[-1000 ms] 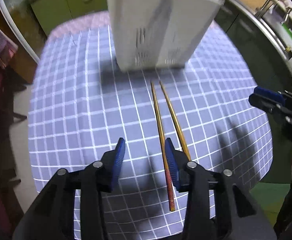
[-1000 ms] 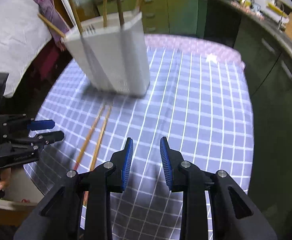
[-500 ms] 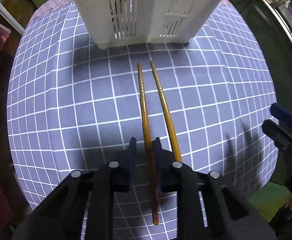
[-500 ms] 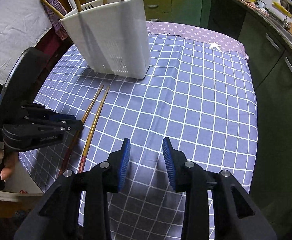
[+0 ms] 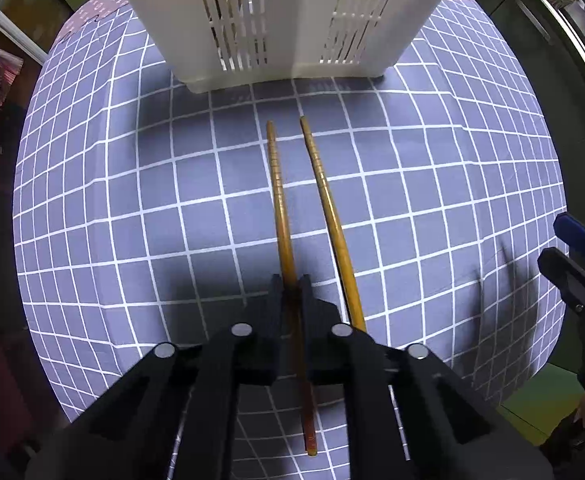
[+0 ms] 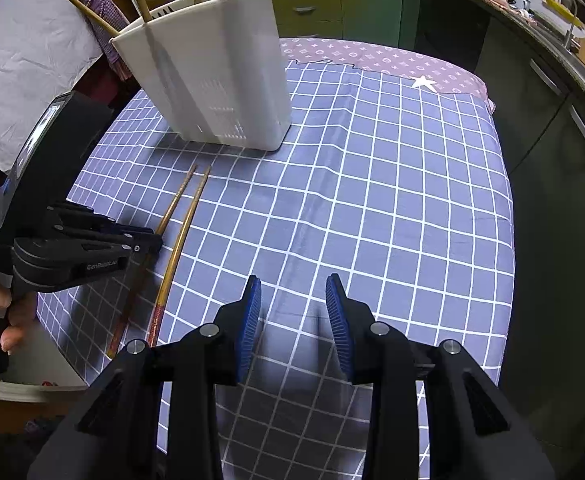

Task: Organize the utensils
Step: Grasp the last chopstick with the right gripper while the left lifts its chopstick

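Worktop (image 6: 392, 200): covered by a blue-grey cloth with white grid, a mauve patterned strip at the far end. White slotted utensil holder (image 6: 220, 80): upright at the far left, several wooden sticks inside, tops cut off by the frame. Left tool (image 5: 290, 284): body lettered "Data Acquisition System"; a further mark is too faint to read; jaws clamped together on the left chopstick (image 5: 280, 200), whose lower part they hide. Right chopstick (image 5: 328, 208): flat on the cloth just beside it, before the holder. Right tool (image 6: 292, 312): jaws apart, nothing between, above bare cloth.
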Motion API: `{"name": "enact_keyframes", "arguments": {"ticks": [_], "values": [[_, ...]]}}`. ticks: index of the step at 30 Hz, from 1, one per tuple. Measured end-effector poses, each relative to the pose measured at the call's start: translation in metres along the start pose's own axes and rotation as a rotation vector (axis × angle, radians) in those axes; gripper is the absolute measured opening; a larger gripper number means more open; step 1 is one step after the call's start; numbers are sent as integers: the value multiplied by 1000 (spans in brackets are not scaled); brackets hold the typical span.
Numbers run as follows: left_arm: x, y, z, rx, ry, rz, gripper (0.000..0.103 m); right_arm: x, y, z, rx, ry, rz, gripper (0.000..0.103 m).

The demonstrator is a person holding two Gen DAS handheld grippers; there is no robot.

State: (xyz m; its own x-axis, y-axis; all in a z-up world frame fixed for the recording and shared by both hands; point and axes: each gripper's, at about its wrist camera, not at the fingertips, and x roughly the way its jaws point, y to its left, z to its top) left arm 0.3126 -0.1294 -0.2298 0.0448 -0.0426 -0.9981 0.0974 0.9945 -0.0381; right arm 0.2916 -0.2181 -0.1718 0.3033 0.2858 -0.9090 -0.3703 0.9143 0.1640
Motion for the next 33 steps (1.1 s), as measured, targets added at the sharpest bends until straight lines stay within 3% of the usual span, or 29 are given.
{"name": "enact_keyframes", "arguments": {"ticks": [9,19,28,33], "values": [[-8,14,-3,-2,-41,-35,7,1,-3,0,9,19,-10,37],[-74,38,-40,15,-258,-50,7,12,-6,4,39,89,-4,37],[-117,70,-98,5,-490,-61,7,35,38,20,-21,158,24,37],[-130,77,-122,10,-600,-41,7,52,72,38,-52,198,40,20]]}}
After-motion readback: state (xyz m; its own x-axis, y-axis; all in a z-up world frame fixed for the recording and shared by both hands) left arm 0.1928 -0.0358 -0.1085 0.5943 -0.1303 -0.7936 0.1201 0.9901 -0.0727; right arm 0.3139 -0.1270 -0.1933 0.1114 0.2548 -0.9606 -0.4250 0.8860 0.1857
